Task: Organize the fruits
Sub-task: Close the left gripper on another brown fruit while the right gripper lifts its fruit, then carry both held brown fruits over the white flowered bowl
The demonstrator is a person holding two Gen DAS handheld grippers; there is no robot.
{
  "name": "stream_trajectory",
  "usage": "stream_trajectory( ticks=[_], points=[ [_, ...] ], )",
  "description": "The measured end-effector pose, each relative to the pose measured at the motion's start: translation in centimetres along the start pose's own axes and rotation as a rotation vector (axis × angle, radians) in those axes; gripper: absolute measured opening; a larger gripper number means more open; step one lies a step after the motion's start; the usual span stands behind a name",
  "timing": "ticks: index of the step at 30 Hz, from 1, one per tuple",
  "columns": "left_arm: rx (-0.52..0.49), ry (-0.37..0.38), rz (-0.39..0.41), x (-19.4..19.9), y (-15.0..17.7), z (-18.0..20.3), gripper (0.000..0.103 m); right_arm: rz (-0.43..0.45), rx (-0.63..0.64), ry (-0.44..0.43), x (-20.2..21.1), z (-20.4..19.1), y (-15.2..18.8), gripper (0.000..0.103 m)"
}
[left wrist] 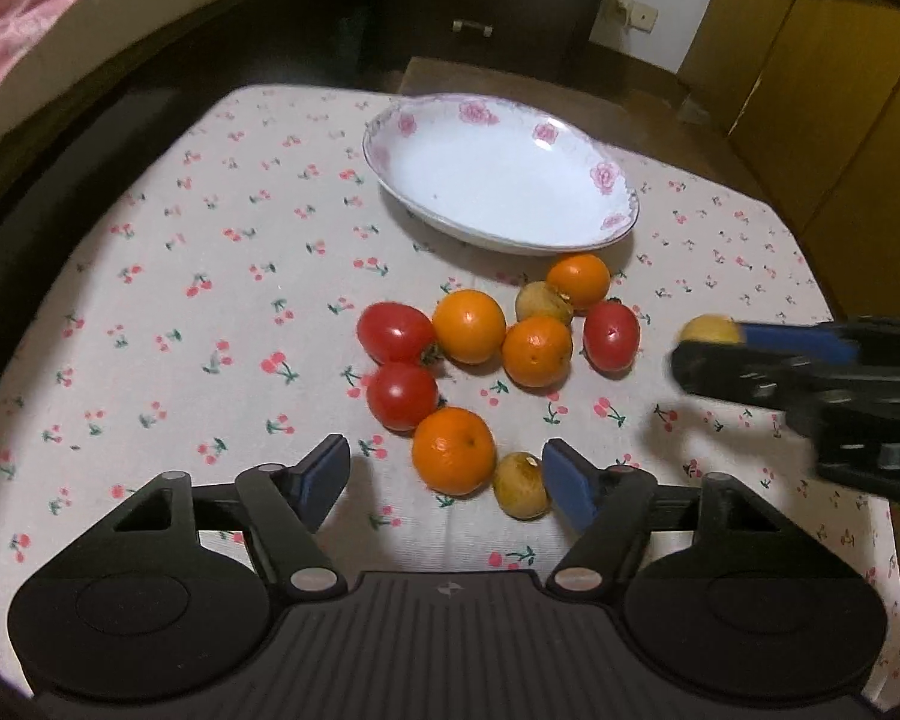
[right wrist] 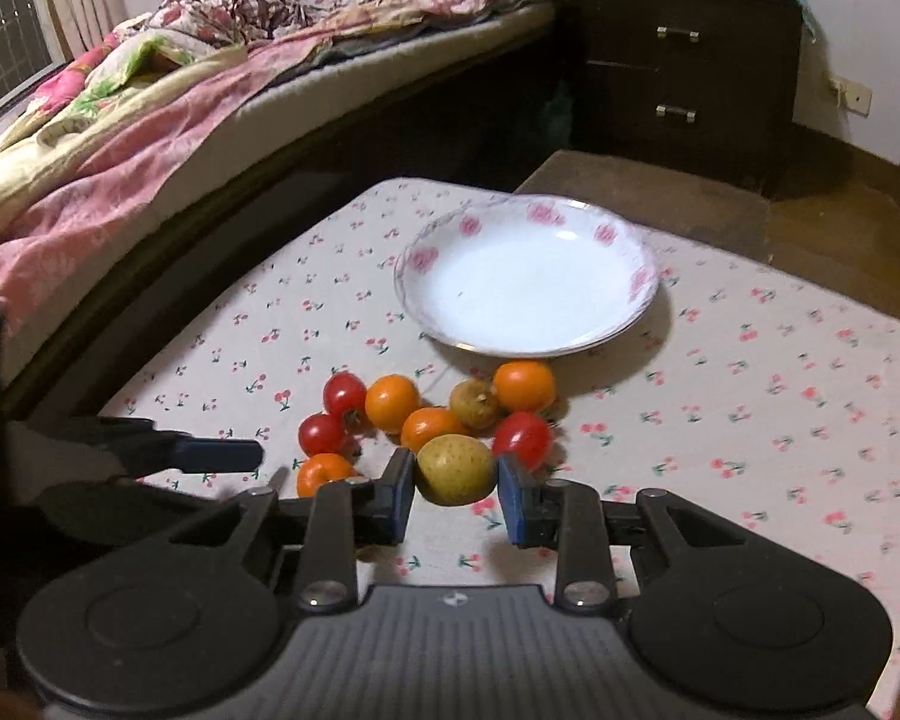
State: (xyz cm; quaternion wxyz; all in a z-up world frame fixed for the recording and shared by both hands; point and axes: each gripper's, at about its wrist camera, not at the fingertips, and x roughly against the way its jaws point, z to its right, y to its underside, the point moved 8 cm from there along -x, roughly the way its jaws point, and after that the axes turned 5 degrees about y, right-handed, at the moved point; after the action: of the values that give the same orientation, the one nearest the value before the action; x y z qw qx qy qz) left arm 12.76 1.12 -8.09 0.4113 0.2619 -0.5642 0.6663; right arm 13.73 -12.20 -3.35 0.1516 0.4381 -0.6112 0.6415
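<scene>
1. On the cherry-print tablecloth (left wrist: 210, 276), a white plate (left wrist: 621, 180) with pink roses on its rim stands beyond a tight cluster of fruit: four oranges, three tomatoes and brownish-yellow fruits, most of them touching one another.
2. The right gripper (right wrist: 455, 489) is clamped on a brownish-yellow fruit (right wrist: 455, 468), pads pressing it from both sides, with the cluster just beyond it and the plate further off.
3. The left gripper (left wrist: 444, 474) stands partly spread with nothing pinched; the nearest orange (left wrist: 453, 450) and a small brown fruit (left wrist: 519, 483) lie between its fingers, the brown one just beside the right-hand pad (left wrist: 564, 486).
4. The left wrist view shows the right gripper from the side as a blurred dark shape at the right edge, its held fruit only a yellow sliver.
5. The right wrist view alone shows a bed (right wrist: 150, 120) piled with pink bedding and a dark drawer unit (right wrist: 678, 72) behind the table; the left gripper's finger enters from the left, and the nearest orange is half hidden behind the right gripper's linkage.
6. The small brown fruit is not visible from the right wrist.
</scene>
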Motion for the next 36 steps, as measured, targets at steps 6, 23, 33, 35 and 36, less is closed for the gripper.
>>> stream_trajectory(
  ticks=[6,23,33,35,36],
  points=[
    [-0.012,-0.02,0.002,-0.3,0.7,0.9,0.076,0.014,-0.046,-0.03,0.9,0.7,-0.2,0.02],
    [0.006,-0.076,0.044,-1.2,1.5,3.1,0.053,0.03,-0.075,-0.081,2.6,2.0,0.3,0.02],
    [-0.013,-0.116,0.056,-1.3,1.6,3.5,0.043,0.047,-0.084,-0.076,3.5,2.6,0.3,0.02],
    [-0.021,-0.122,0.05,-1.1,1.8,3.5,0.035,0.05,-0.082,-0.074,3.6,2.7,0.2,0.02],
    [-0.027,-0.116,0.047,-0.9,2.0,3.6,0.031,0.051,-0.083,-0.072,3.6,2.8,0.2,0.02]
  ],
)
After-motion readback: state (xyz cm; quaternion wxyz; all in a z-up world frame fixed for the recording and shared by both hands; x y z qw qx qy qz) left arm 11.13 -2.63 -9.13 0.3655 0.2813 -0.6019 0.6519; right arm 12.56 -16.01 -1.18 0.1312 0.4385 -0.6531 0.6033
